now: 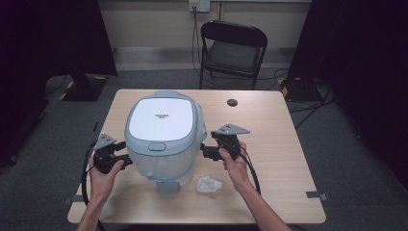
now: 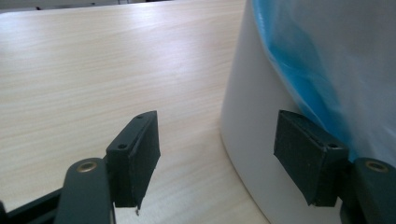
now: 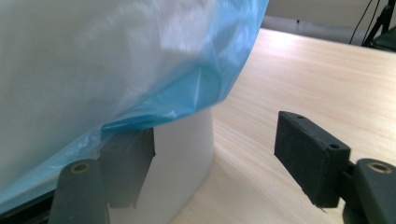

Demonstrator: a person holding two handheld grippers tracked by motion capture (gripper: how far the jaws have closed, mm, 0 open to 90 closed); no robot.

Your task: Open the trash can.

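Note:
A white pedal bin (image 1: 163, 120) with a grey-blue rim stands on the wooden table (image 1: 279, 144) with its lid down. A translucent blue bag (image 1: 168, 163) hangs over its sides. My left gripper (image 1: 126, 153) is at the bin's left side, open. In the left gripper view the left gripper (image 2: 215, 149) has one jaw over the table and the other beside the bin wall (image 2: 247, 116) under the bag (image 2: 303, 60). My right gripper (image 1: 204, 150) is at the bin's right side, also open. In the right gripper view the right gripper (image 3: 215, 149) has one jaw behind the bag's hem (image 3: 187, 88).
A crumpled white wad (image 1: 209, 184) lies near the table's front edge, right of the bin's pedal (image 1: 167, 186). A small black round cap (image 1: 232, 102) sits at the back of the table. A black folding chair (image 1: 233, 48) stands behind the table.

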